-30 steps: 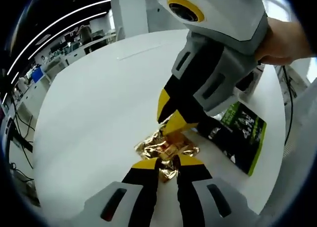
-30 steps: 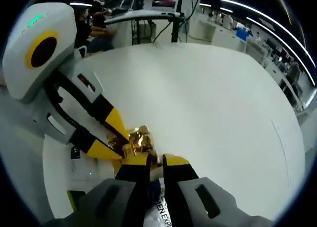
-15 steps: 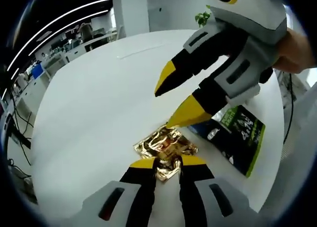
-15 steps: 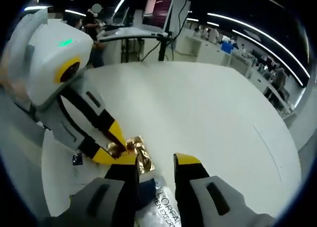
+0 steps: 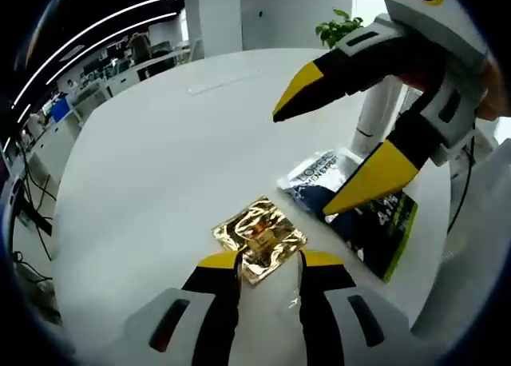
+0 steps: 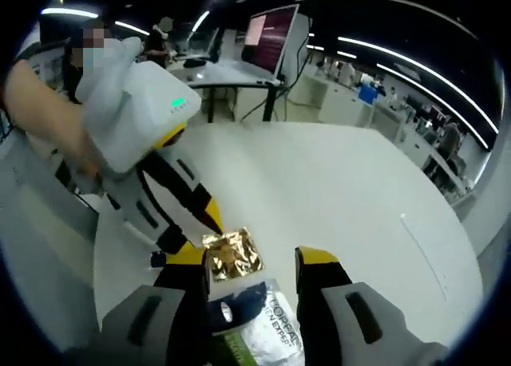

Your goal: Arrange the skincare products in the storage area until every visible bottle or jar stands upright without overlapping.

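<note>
A crumpled gold foil sachet (image 5: 259, 236) lies flat on the round white table (image 5: 160, 158), with its near corner between the tips of my left gripper (image 5: 269, 260). The left jaws are slightly apart and do not pinch it. My right gripper (image 5: 307, 158) hangs above and to the right with its jaws spread wide and nothing in them. In the right gripper view the gold sachet (image 6: 231, 254) lies just ahead of my right gripper (image 6: 251, 258), and the left gripper (image 6: 194, 232) reaches it from the left. A silver-blue L'Oréal sachet (image 5: 315, 174) partly overlaps a black-green sachet (image 5: 379, 230).
A white cylinder (image 5: 377, 114) stands behind the sachets near the table's far right edge. The L'Oréal sachet (image 6: 267, 322) lies under my right jaws. A hand (image 6: 40, 110) holds the left gripper. Desks and a monitor (image 6: 271, 38) stand beyond the table.
My right gripper has let go of the gold sachet, risen and opened wide. The left jaws have parted a little. The sachet now lies flatter on the table.
</note>
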`<state>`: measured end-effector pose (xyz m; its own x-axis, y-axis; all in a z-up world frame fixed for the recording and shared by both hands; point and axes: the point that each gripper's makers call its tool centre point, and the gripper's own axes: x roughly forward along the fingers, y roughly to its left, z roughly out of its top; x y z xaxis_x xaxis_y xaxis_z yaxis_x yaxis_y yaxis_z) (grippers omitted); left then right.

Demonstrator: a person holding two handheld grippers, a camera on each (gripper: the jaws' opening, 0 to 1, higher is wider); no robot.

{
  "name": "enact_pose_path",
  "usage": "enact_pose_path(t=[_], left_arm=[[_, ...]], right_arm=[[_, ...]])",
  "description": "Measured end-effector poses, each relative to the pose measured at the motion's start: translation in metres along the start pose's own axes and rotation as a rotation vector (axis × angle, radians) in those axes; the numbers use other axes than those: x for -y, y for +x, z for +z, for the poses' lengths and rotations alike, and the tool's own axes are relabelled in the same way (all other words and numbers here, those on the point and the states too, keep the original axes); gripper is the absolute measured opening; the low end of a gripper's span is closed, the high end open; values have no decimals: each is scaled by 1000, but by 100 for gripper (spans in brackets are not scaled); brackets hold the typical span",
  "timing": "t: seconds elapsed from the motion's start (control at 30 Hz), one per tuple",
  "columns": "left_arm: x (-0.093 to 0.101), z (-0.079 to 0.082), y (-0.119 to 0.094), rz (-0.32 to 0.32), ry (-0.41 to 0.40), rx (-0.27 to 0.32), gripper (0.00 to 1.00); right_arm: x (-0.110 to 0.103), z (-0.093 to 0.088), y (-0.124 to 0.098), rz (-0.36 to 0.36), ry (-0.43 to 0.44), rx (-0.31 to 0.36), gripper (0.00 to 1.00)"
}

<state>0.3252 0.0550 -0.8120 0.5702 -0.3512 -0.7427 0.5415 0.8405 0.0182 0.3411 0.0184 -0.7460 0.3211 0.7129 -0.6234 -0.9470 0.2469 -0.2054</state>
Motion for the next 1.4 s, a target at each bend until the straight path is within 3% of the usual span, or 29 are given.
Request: enact_pose_path(t=[0.23, 0.37, 0.53, 0.7, 0.93, 1.1, 1.2, 1.4], left_arm=[[5, 4, -14, -5, -20, 3, 36], [14, 9, -28, -18, -14, 11, 42], [24, 9, -45, -18, -26, 13, 46], [29, 2, -56, -11, -64, 13, 51], [38, -15, -73, 11, -101, -6, 63], [45, -22, -82, 9, -129, -4, 77], [49, -25, -92, 14, -155, -11, 80], [56, -16, -113, 23, -222, 68, 92]], right_arm=[[-11, 16, -33, -15, 46, 74, 64], [-13, 26, -52, -44, 24, 113, 64], [-13, 31, -82, -90, 41, 171, 72], [-6, 15, -114, -173, 84, 175, 82], [14, -20, -169, -363, 202, 173, 100], [16, -50, -193, -417, 276, 141, 100], [16, -69, -206, -450, 365, 136, 100], [11, -83, -223, -453, 476, 187, 99]])
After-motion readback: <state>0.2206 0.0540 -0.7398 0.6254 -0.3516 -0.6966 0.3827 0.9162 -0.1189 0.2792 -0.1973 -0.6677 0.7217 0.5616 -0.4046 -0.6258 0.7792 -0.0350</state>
